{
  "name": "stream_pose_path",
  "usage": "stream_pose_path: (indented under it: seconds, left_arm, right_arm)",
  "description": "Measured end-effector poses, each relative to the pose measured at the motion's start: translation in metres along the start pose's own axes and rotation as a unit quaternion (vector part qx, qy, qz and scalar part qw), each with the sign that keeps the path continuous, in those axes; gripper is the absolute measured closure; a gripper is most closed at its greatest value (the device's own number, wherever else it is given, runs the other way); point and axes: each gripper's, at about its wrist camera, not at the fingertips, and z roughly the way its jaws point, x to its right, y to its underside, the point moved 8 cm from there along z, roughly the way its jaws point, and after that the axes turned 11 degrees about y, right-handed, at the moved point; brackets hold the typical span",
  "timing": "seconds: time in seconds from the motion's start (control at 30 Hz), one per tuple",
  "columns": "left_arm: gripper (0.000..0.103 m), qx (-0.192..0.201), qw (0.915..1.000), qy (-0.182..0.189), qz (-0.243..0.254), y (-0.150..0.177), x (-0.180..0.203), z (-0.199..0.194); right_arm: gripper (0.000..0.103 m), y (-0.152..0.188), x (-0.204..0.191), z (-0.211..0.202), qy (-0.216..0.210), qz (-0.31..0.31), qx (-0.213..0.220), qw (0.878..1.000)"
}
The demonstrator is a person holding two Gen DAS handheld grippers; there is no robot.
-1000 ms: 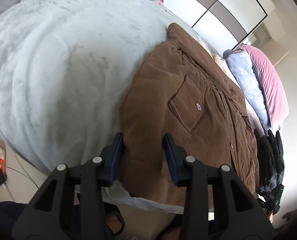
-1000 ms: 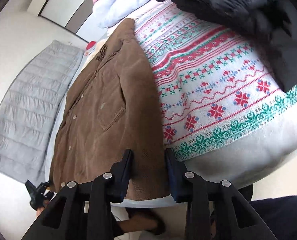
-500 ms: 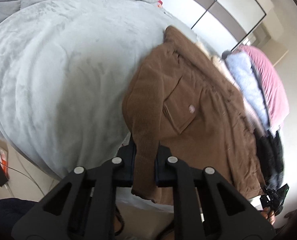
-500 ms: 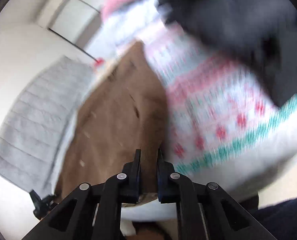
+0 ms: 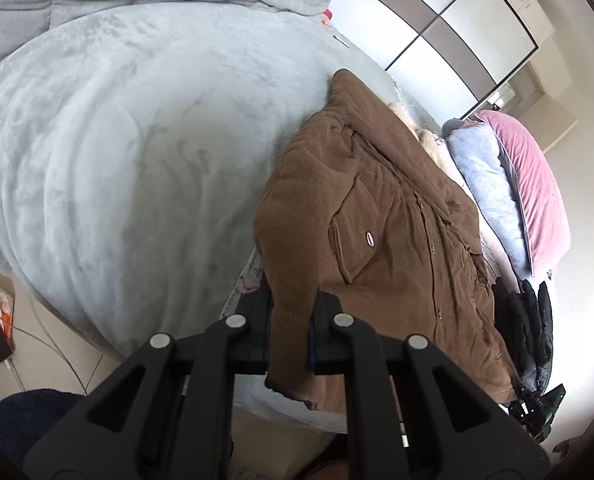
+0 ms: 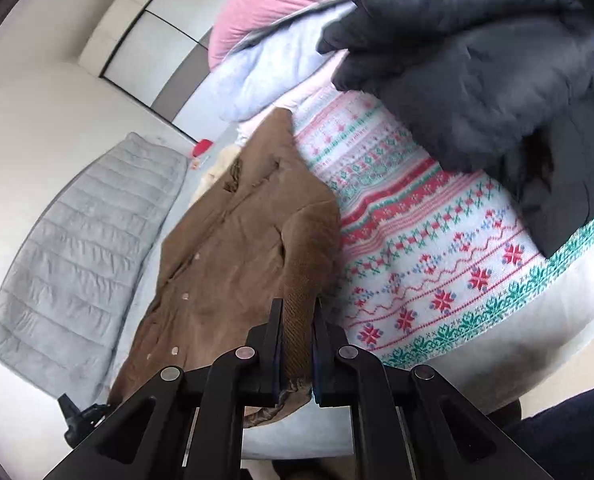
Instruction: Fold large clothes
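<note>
You're over a bed w/ a pale grey plush cover, filling most of the left view; a quilted grey duvet lies bunched at its far side. In the right view a patterned knit in red, green and white lies spread just beside the coat, w/ a black jacket heaped on its far part, and pink and pale blue bedding stacked beyond. The task item, a brown coat, lies face up along the bed, collar away from you, hem toward you at the near edge, buttons and a chest pocket showing. Left gripper: jaws nearly together, pinching a lifted ridge of coat fabric at the hem corner on that side. Right gripper: jaws likewise pressed in on the opposite hem corner, ribbed fabric bunched btwn them. Both corners look raised off the bed; the rest of the coat rests flat. Step in hand, as I judge it: the grasp for the first fold is made, fold itself not yet begun. Next move prob. calls for lifting both corners evenly and carrying the hem up toward the collar, keeping tension equal so the thick fabric doesn't skew or drag onto the knit.
</note>
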Motion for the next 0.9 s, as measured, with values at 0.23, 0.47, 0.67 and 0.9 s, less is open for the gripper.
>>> stream_pose_path:
  seconds: [0.23,0.47,0.67,0.9]
  left_arm:
    - [0.089,0.022,0.9996,-0.003,0.016,-0.02,0.025,-0.016]
    - [0.089,0.013,0.9997,-0.003,0.019,-0.03,0.04,-0.011]
    - [0.089,0.023,0.9991,-0.016,0.032,-0.052,0.049,-0.003]
    - [0.089,-0.018,0.9959,-0.079,0.04,-0.057,0.02,0.041]
  right_arm:
    - [0.093,-0.025,-0.035,-0.028,-0.019,-0.031,0.047,0.998]
    - [0.093,-0.031,-0.03,-0.015,0.003,-0.013,0.027,1.0]
    - [0.093,-0.053,-0.055,-0.014,0.006,-0.034,0.04,0.999]
    - [0.093,-0.053,-0.048,0.044,0.033,-0.023,-0.023,0.999]
